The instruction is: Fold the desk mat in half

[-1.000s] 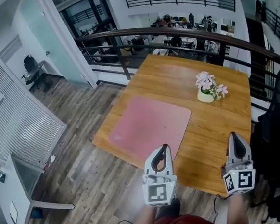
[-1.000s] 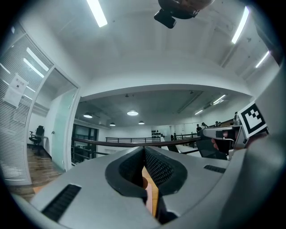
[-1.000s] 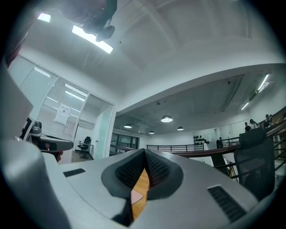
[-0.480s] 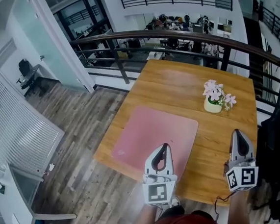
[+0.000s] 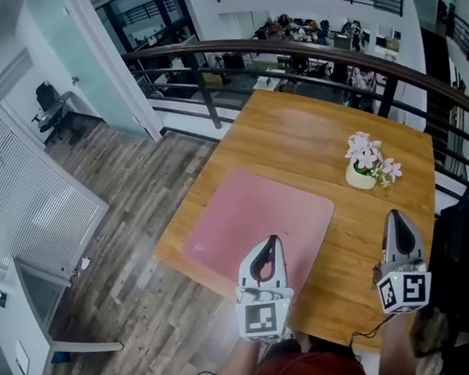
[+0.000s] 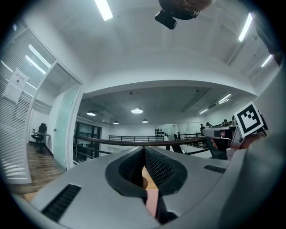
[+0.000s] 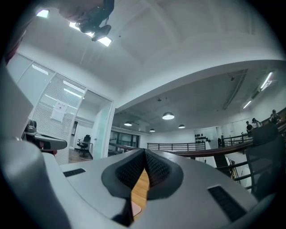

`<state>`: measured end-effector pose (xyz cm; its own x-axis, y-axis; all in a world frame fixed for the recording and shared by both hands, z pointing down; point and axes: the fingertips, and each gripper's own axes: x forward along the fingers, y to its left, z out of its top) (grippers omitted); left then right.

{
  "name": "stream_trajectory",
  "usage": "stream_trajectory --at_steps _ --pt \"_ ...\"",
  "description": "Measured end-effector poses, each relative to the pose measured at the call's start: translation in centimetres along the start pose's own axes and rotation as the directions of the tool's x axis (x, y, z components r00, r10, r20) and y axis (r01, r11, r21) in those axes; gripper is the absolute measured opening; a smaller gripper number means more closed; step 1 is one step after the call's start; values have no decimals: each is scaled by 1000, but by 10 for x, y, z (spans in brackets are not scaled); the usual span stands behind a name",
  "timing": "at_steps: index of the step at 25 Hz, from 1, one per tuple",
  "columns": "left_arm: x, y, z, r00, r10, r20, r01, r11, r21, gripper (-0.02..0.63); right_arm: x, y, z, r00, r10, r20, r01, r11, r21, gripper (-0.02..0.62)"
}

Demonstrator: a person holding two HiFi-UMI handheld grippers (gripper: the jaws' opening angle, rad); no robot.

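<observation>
Clearly the left tool (image 5: 269, 248) and right tool (image 5: 395, 223), 2 in all, are clenched empty near the tabletop (image 5: 295, 131) edge, which carries 1 mat (image 5: 254, 218) and 1 flowerpot (image 5: 360, 175).

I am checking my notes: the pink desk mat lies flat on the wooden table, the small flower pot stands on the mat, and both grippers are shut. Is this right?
One thing is wrong. The head view shows the flower pot on the bare wood of the table, apart from the desk mat. The rest holds.
</observation>
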<state>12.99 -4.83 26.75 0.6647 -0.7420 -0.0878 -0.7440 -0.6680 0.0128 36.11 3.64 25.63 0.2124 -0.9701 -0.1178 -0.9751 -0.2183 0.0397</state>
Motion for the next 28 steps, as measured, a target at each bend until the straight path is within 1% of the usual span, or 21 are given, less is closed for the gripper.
stream_trajectory --at_steps 4,7,11,13,15,18,20,25,26,27,28 --pt "2 -10 -12 999 35 -36 -34 999 28 18 12 -8 -10 999 48 -17 -48 999 5 11" --pt "7 -18 -24 996 60 -65 -58 998 30 18 26 -14 -23 995 96 -35 -96 995 -3 11" --pt "20 -33 -43 993 66 -94 -61 997 53 18 50 -20 -50 981 176 -81 -179 984 -25 11" --pt "21 -41 -62 986 68 -151 -61 997 53 18 61 -20 -67 969 221 -110 -227 973 -37 11" --pt "15 -48 -85 970 65 -232 -56 997 47 18 70 -17 -86 952 266 -151 -277 959 -53 11" --pt "7 -55 -114 945 65 -320 -51 997 51 20 83 -11 -113 922 331 -199 -355 930 -95 11" --pt "3 -57 -132 932 72 -356 -59 997 46 20 94 -8 -129 903 370 -220 -401 908 -121 11" --pt "-9 -57 -177 893 92 -441 -79 996 46 21 124 4 -168 848 459 -267 -506 851 -145 11" --pt "-10 -56 -185 887 91 -453 -81 996 42 21 130 8 -175 833 480 -276 -530 835 -147 11" --pt "-12 -55 -193 879 86 -468 -77 996 38 23 135 13 -182 812 505 -291 -560 815 -148 11" --pt "-13 -55 -203 868 75 -490 -67 997 33 26 139 18 -191 784 535 -315 -598 787 -151 11"
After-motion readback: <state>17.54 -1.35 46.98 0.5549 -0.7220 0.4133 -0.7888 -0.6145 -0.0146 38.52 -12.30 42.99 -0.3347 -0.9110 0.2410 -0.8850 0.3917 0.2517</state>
